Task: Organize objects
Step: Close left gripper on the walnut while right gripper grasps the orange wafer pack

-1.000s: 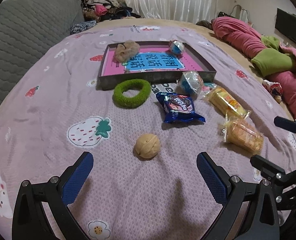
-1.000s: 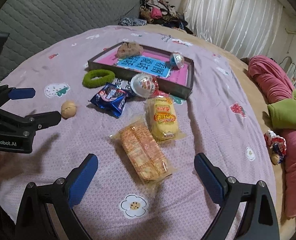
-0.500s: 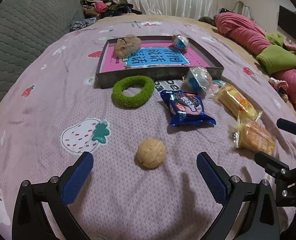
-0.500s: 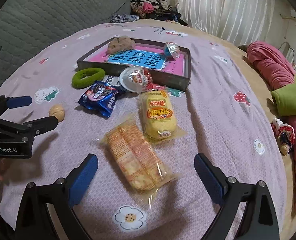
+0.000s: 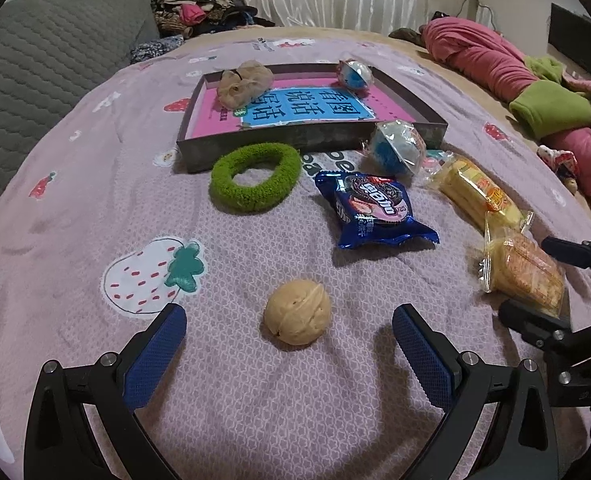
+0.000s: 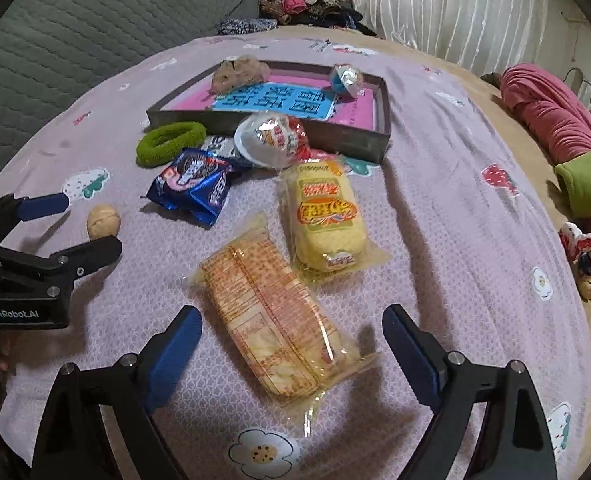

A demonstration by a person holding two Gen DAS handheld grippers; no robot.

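On the purple bedspread a walnut lies just ahead of my left gripper, whose blue pads stand wide on either side without touching it. My right gripper straddles a clear pack of crackers; its jaws are closing, with the pads still clear of the pack. Beyond lie a yellow cake pack, a blue cookie packet, a green hair ring and a wrapped toy egg. The shallow grey box holds a beige cloth lump and a small wrapped ball.
A grey quilted headboard stands at the left. Rolled pink and green bedding lies along the right edge, with a small doll beside it. Clothes are piled at the far end before white curtains.
Both grippers have sunk closer to the bedspread; the walnut and the cracker pack now sit nearer the fingertips. The right jaws have narrowed a little.
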